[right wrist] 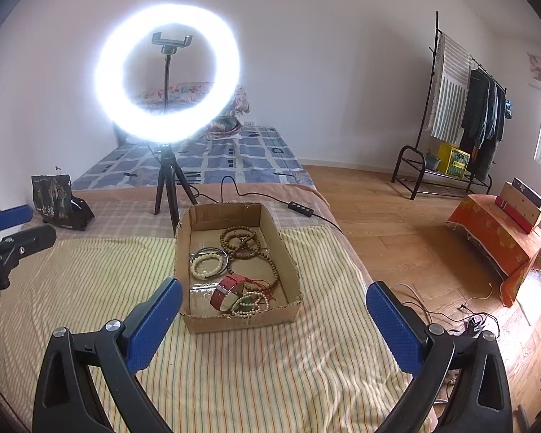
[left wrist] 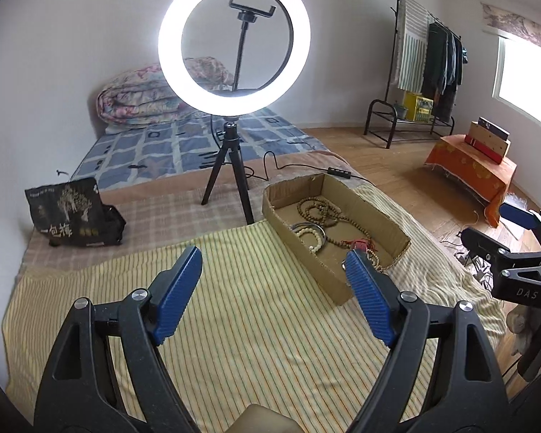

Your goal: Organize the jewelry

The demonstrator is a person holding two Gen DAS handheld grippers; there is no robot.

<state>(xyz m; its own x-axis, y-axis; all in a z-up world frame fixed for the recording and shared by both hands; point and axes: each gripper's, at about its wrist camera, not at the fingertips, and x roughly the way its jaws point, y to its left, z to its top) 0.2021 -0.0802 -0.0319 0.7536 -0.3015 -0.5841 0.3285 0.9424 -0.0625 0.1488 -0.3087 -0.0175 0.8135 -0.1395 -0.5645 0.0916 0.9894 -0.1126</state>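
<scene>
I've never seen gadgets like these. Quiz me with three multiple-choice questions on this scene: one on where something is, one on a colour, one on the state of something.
1. Where is the jewelry?
A. Scattered on the striped blanket
B. Inside the cardboard box
C. On the clothes rack

2. What colour are the pads on the fingers?
A. Blue
B. Red
C. Green

3. What state is the ring light in?
A. Folded flat
B. Switched off
C. Switched on

Answers:
1 B: the bead strands and bracelets all lie in the cardboard box on the striped blanket.
2 A: the pads of both the right gripper and the left gripper are blue.
3 C: the ring light glows bright white on its tripod.
</scene>
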